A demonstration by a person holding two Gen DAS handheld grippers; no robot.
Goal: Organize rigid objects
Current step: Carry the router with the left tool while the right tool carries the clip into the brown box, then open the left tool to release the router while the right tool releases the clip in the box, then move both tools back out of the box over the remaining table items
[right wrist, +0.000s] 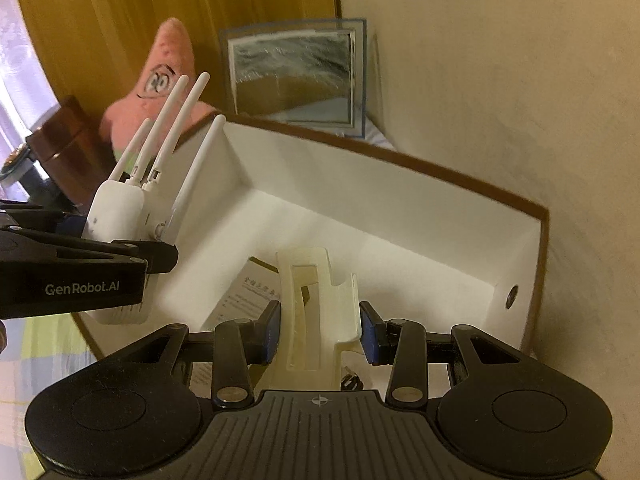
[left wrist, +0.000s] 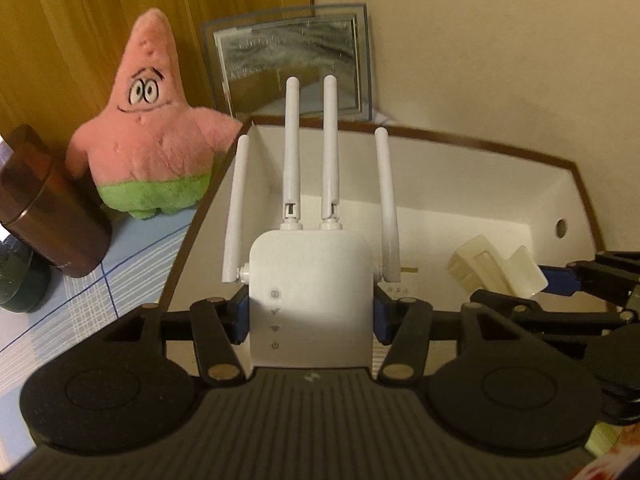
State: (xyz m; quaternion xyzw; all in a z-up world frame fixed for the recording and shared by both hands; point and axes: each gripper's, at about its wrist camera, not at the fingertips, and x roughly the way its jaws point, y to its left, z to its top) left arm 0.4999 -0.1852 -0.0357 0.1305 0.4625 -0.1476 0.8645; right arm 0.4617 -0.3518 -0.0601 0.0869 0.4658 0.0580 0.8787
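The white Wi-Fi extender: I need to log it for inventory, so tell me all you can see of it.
The white Wi-Fi extender is a matte plastic box with rounded corners, four slim antennas raised upward and a column of small grey icons on its face. The left claw grips its two sides with blue pads, holding it tilted above the open white box. Nothing else touches it.

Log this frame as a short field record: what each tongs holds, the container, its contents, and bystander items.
left tongs: shut on white Wi-Fi extender, four antennas up, over the box
right tongs: shut on cream plastic holder
container: open white box, brown rim
box contents: printed leaflet; a small dark item, unclear
beside box: pink star plush, brown canister
behind box: framed picture against the wall
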